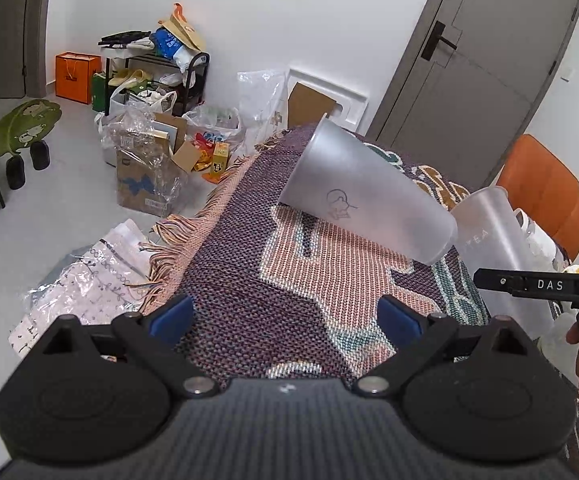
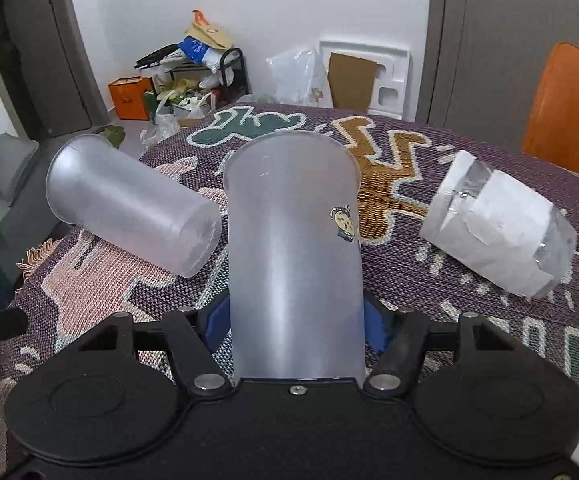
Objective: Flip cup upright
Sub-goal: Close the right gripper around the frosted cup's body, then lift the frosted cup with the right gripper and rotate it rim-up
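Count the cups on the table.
3: a frosted cup clamped in the right gripper; a second frosted cup on its side left of it; a paper-wrapped clear cup lying right. More may sit out of frame.

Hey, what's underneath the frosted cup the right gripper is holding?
Under the held frosted cup lies the woven blanket, patterned purple, pink and teal. The right gripper clamps its base. The cup hides the blanket directly beneath.

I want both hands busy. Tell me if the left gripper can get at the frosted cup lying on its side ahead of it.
Probably yes. The left gripper is open and holds nothing, and only bare woven cloth lies between its fingers and the frosted cup. The right gripper is off to the side, holding another cup.
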`<act>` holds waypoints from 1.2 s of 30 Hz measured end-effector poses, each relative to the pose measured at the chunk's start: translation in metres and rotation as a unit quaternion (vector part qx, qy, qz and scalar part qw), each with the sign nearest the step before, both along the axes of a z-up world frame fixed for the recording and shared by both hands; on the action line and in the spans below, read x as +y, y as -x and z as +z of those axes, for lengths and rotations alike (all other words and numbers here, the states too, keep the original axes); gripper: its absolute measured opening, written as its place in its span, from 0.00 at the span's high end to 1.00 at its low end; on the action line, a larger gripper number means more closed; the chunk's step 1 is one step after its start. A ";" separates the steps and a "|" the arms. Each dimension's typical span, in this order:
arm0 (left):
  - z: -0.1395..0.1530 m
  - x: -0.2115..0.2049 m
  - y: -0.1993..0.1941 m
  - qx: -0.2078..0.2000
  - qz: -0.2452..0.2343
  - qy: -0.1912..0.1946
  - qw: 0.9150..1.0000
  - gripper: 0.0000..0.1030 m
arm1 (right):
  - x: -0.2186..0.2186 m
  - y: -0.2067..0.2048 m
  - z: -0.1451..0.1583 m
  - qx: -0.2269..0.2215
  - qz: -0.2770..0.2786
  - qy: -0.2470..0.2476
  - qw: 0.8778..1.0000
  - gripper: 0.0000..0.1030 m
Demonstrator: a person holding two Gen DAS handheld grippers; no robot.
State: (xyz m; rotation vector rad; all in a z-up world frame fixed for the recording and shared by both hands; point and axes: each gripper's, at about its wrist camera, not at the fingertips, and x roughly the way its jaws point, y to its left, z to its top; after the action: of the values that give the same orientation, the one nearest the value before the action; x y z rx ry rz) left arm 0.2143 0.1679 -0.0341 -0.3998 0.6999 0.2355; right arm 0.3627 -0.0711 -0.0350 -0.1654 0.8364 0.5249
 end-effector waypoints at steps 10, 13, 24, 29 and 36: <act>0.018 -0.017 0.027 -0.016 -0.012 -0.005 1.000 0.05 | -0.032 0.042 0.029 -0.018 -0.010 -0.038 0.999 0.40; 0.024 -0.024 0.038 -0.019 -0.016 -0.005 1.000 0.05 | -0.043 0.058 0.037 -0.021 -0.013 -0.049 0.998 0.40; 0.038 -0.055 0.080 -0.026 -0.045 -0.019 0.998 0.05 | -0.073 0.129 0.043 -0.017 -0.024 -0.078 0.996 0.39; 0.037 -0.068 0.099 -0.021 -0.061 -0.023 0.998 0.05 | -0.083 0.162 0.033 -0.007 -0.029 -0.089 0.996 0.39; 0.031 -0.082 0.124 -0.014 -0.084 -0.033 0.996 0.05 | -0.094 0.196 0.017 0.009 -0.042 -0.105 0.994 0.39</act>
State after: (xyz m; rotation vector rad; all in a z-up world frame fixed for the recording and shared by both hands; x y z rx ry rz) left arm 0.0905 0.0855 -0.0029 -0.2793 0.6921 0.0938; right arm 0.1668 -0.1649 -0.0176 0.0667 0.7974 0.5321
